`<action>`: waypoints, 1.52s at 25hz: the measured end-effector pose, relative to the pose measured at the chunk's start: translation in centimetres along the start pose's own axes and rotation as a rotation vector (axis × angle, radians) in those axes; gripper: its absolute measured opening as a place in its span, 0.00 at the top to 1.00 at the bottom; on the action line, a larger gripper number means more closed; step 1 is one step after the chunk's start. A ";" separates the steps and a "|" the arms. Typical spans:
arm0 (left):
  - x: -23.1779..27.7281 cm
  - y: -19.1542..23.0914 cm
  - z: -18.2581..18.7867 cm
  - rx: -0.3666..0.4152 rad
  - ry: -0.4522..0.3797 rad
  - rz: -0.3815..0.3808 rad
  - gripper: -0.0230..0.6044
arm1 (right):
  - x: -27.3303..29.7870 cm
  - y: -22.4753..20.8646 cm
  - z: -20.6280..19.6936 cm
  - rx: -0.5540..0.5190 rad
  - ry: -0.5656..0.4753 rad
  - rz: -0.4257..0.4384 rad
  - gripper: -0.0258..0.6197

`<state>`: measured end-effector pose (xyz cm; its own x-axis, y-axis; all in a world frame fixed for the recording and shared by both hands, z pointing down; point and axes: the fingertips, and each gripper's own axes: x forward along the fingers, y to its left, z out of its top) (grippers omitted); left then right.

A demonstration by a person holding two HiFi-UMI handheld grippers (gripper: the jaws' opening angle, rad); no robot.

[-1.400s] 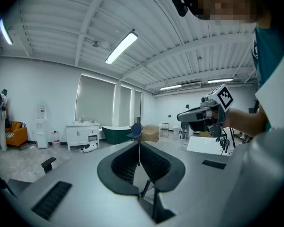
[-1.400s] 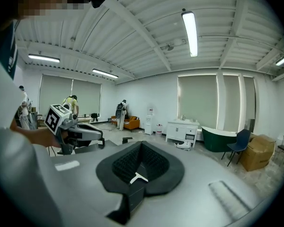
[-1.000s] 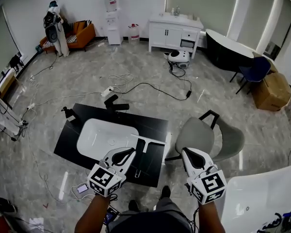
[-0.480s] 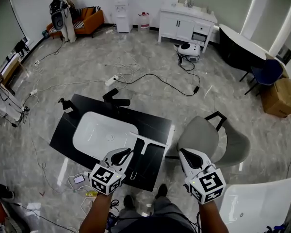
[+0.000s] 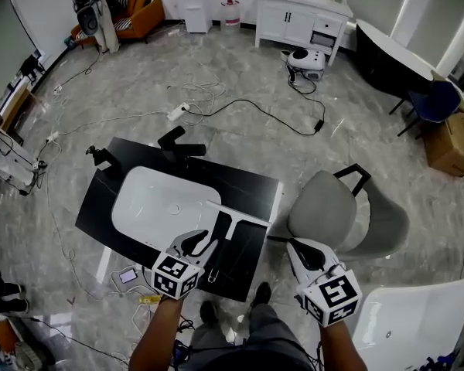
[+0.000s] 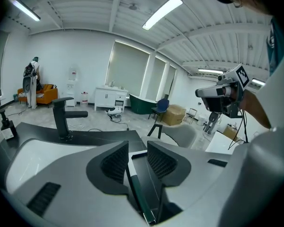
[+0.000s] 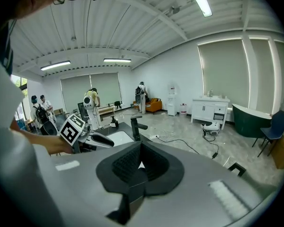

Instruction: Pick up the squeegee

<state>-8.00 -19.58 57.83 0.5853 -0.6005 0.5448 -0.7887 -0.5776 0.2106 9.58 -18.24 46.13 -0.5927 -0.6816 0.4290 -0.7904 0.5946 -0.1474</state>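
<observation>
- Your left claw (image 6: 138,151) stands spread, its jaws having just been opening; the squeegee (image 5: 233,212) shows its handle in the gap, ungripped
- Your right claw (image 7: 138,167) is pressed together and empty, near the grey chair (image 5: 329,211)
- The squeegee lies flat on the black table (image 5: 251,188), just beside the white basin (image 5: 151,203); a black faucet (image 5: 178,149) stands at the table's far edge

Bright, even light from ceiling strips (image 6: 163,12), glare on glossy floor (image 5: 371,114), fisheye warp w/ dark corners.
</observation>
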 end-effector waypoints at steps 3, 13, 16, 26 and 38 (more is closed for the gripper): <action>1.5 0.1 -1.7 0.007 0.046 0.000 0.74 | 0.1 -0.2 -1.4 0.014 0.016 0.000 0.95; 5.4 0.9 -6.9 -0.010 0.165 0.029 0.55 | 0.4 -1.3 -5.0 0.046 0.064 0.000 0.95; 6.2 1.3 -8.4 -0.020 0.191 0.035 0.54 | 0.6 -1.6 -6.0 0.054 0.078 0.001 0.95; 8.5 2.5 -12.0 -0.038 0.250 0.066 0.53 | 1.3 -2.3 -8.7 0.076 0.120 0.009 0.95; 9.4 4.0 -14.1 -0.078 0.260 0.091 0.53 | 2.2 -2.3 -10.3 0.091 0.153 0.018 0.95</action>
<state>-8.30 -19.68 75.21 0.4516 -0.4803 0.7519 -0.8538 -0.4774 0.2078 11.72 -16.74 56.57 -0.5822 -0.5938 0.5554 -0.7945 0.5607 -0.2333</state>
